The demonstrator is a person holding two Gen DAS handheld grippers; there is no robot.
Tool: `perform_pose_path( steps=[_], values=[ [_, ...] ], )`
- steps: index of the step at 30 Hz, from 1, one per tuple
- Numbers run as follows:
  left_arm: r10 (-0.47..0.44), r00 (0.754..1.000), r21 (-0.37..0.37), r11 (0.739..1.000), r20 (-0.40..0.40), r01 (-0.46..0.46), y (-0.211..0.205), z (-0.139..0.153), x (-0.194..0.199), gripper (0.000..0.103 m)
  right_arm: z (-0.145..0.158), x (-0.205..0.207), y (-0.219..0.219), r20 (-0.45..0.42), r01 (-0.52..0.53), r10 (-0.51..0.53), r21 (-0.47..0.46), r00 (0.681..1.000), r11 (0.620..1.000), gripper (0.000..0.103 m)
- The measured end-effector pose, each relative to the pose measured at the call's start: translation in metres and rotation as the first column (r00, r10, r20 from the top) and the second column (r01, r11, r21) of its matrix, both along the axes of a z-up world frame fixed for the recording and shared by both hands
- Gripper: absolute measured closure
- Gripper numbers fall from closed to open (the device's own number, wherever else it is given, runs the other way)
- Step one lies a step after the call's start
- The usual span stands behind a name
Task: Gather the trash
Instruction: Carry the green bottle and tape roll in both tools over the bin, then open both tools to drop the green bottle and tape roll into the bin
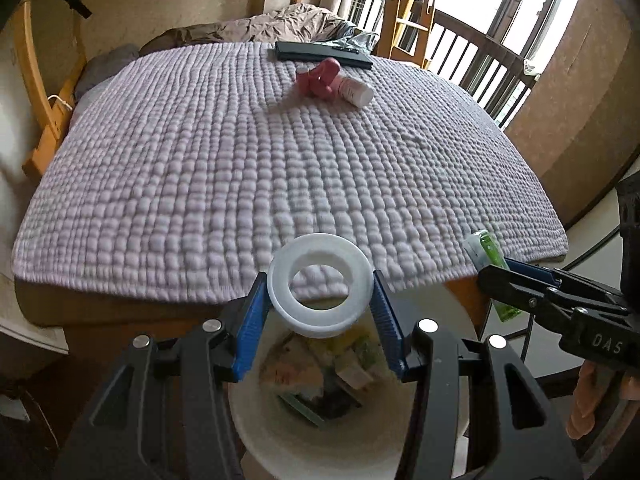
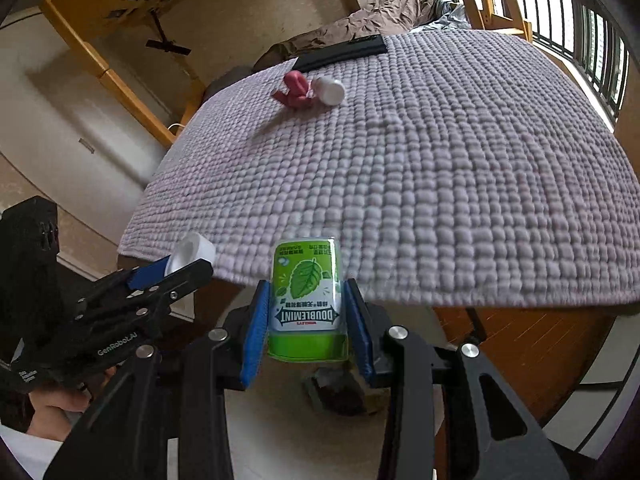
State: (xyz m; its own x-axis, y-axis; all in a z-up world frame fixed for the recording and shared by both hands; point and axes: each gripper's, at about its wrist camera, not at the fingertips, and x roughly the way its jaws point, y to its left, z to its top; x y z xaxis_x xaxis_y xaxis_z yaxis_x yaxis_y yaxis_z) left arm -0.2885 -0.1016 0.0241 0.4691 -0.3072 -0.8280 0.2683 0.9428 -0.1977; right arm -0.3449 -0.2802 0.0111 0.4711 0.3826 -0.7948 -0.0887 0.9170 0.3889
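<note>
Holding one piece of trash in each hand, the person is bringing both over a white bin (image 1: 448, 308) that is standing below the foot of the bed (image 1: 240, 168). The left gripper (image 1: 320, 300) is clenching a white ring (image 1: 318, 284) by its outer edge, and the right gripper (image 2: 306, 312) is squeezing a green mint bottle (image 2: 306, 300) upside down between its blue pads.

The ring is being pinched only at two narrow spots on a smooth round rim, so a twist of the wrist is likely to make it pop out and roll off across the floor. The bottle is sitting high in its gripper, leaning over the bed edge rather than squarely over the bin's mouth; letting go now is risking a bounce off the rim or a landing on the blanket. With both grippers crowding one opening, they may also be knocking into each other.

Looking through the left wrist camera, wrappers and a dark box are showing inside the bin, straight below the ring. The right wrist camera is showing the bottle's label and only a dim clump in the bin. A pink toy (image 2: 294, 90) and a white bottle (image 2: 330, 88) are lying far up the bed in both views, apparently still waiting.
</note>
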Motion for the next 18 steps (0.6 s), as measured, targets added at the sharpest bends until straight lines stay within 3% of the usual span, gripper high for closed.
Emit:
perform_pose_path(
  steps=[18],
  values=[
    [0.002,0.997,0.007,1.0,-0.072,-0.001,0.001,-0.022,-0.029,0.051,-0.018,-0.032,0.003,-0.069,-0.006,0.006,0.006,0.998,1.0,0.066]
  ],
)
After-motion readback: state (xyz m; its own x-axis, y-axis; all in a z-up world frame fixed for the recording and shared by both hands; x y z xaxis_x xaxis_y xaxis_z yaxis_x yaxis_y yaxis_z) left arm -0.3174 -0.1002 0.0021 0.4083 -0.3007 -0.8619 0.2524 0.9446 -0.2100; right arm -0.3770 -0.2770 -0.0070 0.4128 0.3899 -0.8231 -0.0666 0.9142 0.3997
